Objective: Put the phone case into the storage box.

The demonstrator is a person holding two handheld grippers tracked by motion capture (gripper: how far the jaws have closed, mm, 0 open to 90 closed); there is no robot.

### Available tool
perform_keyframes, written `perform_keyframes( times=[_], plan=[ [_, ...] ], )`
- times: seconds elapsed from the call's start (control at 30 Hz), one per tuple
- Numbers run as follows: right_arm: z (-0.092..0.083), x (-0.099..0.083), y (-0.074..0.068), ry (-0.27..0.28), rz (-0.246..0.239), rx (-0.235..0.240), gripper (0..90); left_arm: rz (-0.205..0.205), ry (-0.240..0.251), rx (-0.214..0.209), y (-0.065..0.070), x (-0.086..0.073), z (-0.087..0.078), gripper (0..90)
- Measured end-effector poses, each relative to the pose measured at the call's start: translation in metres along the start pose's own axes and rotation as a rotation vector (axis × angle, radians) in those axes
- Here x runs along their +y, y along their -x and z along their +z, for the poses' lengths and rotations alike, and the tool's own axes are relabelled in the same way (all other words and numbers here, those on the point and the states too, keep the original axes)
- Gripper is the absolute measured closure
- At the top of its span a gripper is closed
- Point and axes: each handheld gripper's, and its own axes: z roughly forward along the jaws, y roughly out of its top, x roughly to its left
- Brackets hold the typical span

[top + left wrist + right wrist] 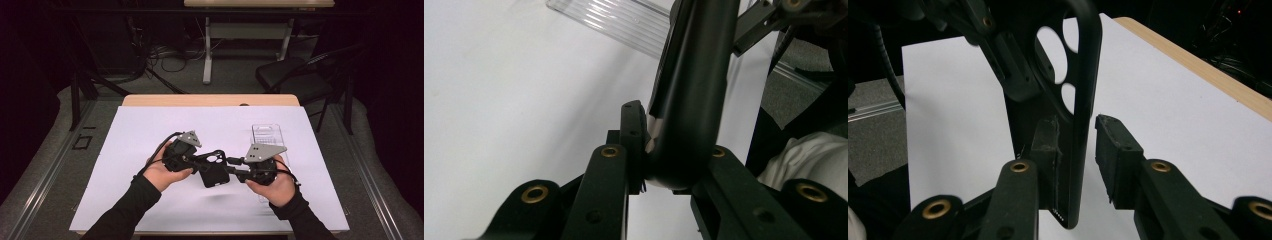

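1. Currently the black phone case [214, 175] hangs above the white sheet [150, 125], between the two hands and a little toward 6 o'clock of the sheet's middle. The clear plastic tray [267, 134] lies at about 2 o'clock from it.
2. The left gripper [674, 150] is clamped narrow on the case's rounded edge, gripping only the corner. With so short a bite, the case could pivot or slide out if the hand tilts.
3. The right gripper [1080, 150] straddles the opposite edge. Its 9 o'clock pad looks to be against the case wall, while the 3 o'clock pad stands off with a gap showing, so it has no hold yet.
4. Closing off-centre could push the thin wall sideways, twisting the case against the left grip and bending or levering it free.
5. If the left jaws let go before the right ones bite, the case would likely drop onto the sheet.
6. Pulling the hands apart could stretch or warp the case around its camera cut-outs [1050, 45].
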Motion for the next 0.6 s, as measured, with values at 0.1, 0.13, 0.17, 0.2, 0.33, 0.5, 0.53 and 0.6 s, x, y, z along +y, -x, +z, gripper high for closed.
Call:
perform_keyframes(
  times=[0.1, 0.13, 0.17, 0.2, 0.33, 0.5, 0.53, 0.6],
  plan=[
    [-0.001, 0.007, 0.001, 0.001, -0.005, 0.007, 72.3, 0.007, -0.005, -0.002, 0.001, 0.0, 0.001, 81.5],
    [-0.002, 0.01, 0.002, -0.001, -0.004, 0.012, 72.6, 0.008, -0.006, -0.002, 0.001, 0.0, 0.001, 81.5],
    [-0.002, 0.011, 0.002, -0.003, -0.004, 0.016, 72.8, 0.009, -0.008, -0.002, 0.002, 0.0, 0.001, 81.5],
    [-0.002, 0.013, 0.003, -0.003, 0.001, 0.02, 73.0, 0.012, -0.011, 0.002, 0.002, 0.0, 0.001, 81.5],
    [-0.001, 0.02, 0.007, -0.012, 0.017, 0.038, 74.0, 0.019, -0.018, 0.004, 0.002, 0.0, 0.002, 81.5],
    [-0.001, 0.024, 0.01, -0.029, 0.02, 0.071, 75.4, 0.026, -0.027, 0.003, 0.003, 0.001, 0.003, 81.5],
    [-0.001, 0.025, 0.01, -0.032, 0.02, 0.074, 75.8, 0.028, -0.029, 0.004, 0.003, 0.001, 0.003, 81.5],
    [0.0, 0.025, 0.011, -0.034, 0.026, 0.089, 76.2, 0.032, -0.032, 0.003, 0.003, 0.001, 0.004, 81.5]
  ],
)
